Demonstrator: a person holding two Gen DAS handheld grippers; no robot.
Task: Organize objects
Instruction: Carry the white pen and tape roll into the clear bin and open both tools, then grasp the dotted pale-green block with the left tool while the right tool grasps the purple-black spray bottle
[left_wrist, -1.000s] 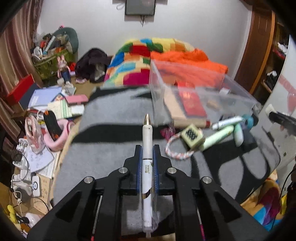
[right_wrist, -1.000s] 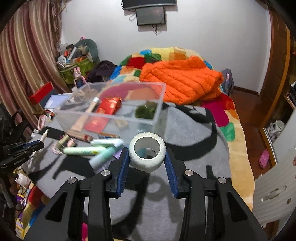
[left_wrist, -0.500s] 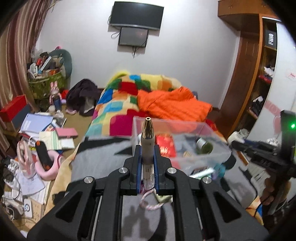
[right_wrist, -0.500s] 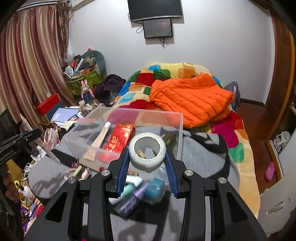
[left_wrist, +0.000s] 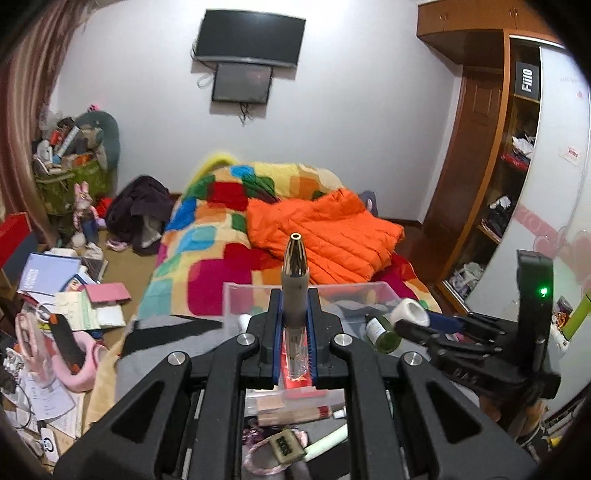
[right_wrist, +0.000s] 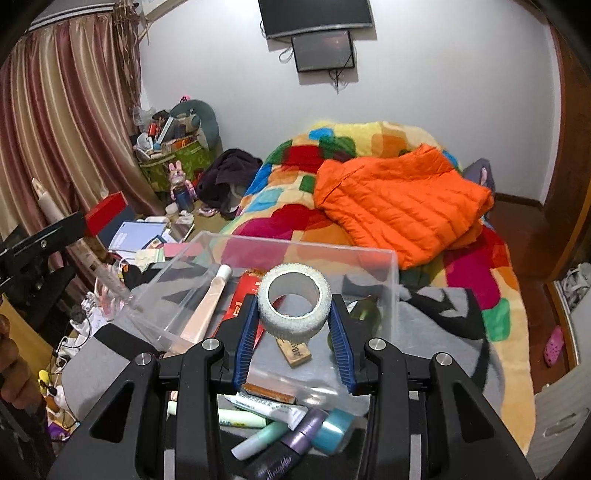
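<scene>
Left gripper (left_wrist: 294, 334) clenched on a pen-shaped tube (left_wrist: 294, 273): grey body, gold tip pointing up and away, clear lower section between the blue pads. It hangs above the clear bin (left_wrist: 255, 291).

Right gripper (right_wrist: 293, 328) clamped on a white tape roll (right_wrist: 293, 301), hole facing the camera, pads on both sides of the roll. Roll sits over the clear bin (right_wrist: 391, 266), above its near half. Same roll and right gripper show at the right of the left wrist view, roll (left_wrist: 408, 312) just beside a green bottle (left_wrist: 382, 332).

Bin stands on a grey blanket with black pattern (right_wrist: 443, 332). Inside: red packet (right_wrist: 240, 291), long beige tube with white cap (right_wrist: 207, 310), green bottle against the right wall, wooden block (right_wrist: 295, 350) printed "48" plus marks too small to read.

In front of the bin, on the blanket: white tube with small print (right_wrist: 266, 404) (unreadable), pale green tube (right_wrist: 240, 419), mint tube (right_wrist: 258, 439), purple-capped dark bottle (right_wrist: 284, 458) with script lettering I can't make out, teal tape roll (right_wrist: 334, 430). Left view also shows a combination padlock on a pink cord (left_wrist: 284, 446).

Readable text elsewhere: "FiiO" on a black box (left_wrist: 527, 81) on the wardrobe shelf.
</scene>
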